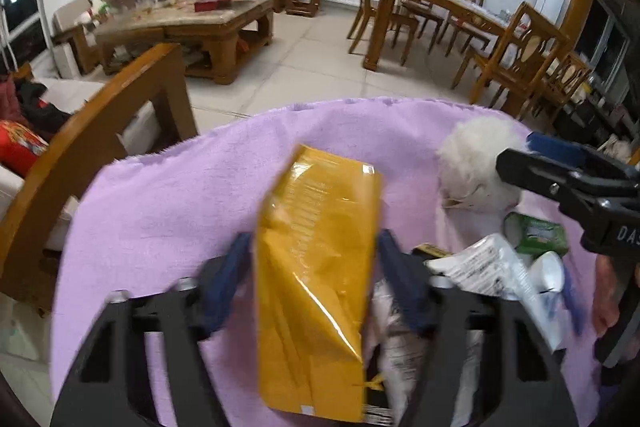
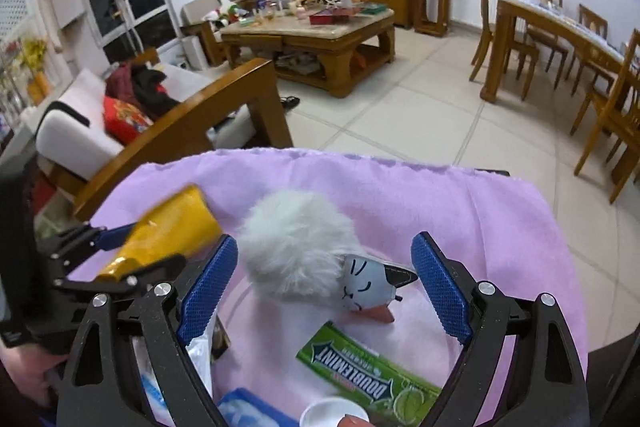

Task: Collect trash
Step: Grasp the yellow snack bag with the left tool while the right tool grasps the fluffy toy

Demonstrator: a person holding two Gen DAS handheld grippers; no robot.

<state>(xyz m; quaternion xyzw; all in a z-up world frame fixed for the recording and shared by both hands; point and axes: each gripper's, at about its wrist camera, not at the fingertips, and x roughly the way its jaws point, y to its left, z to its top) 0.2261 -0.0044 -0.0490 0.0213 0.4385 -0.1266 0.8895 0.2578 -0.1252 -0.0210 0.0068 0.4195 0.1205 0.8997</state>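
A yellow snack packet [image 1: 316, 267] stands tilted between the blue pads of my left gripper [image 1: 316, 277], which press on its two edges. In the right wrist view the same packet [image 2: 172, 227] is held above the purple cloth [image 2: 460, 211] by the left gripper [image 2: 156, 243]. My right gripper [image 2: 326, 287] is open. A white fluffy cat toy [image 2: 296, 251] lies between its fingers, untouched. Nearer the camera lie a green gum pack [image 2: 368, 375], a white cap [image 2: 332, 413] and a white wrapper [image 1: 488, 267]. The right gripper [image 1: 516, 153] shows at the right edge, beside the toy [image 1: 476, 163].
The purple cloth [image 1: 180, 207] covers a raised surface that ends at a tiled floor [image 2: 400, 115]. A wooden sofa armrest [image 2: 192, 131] stands close on the left. A cluttered coffee table [image 2: 312, 27] is farther back, a dining table with chairs [image 2: 560, 27] to the right.
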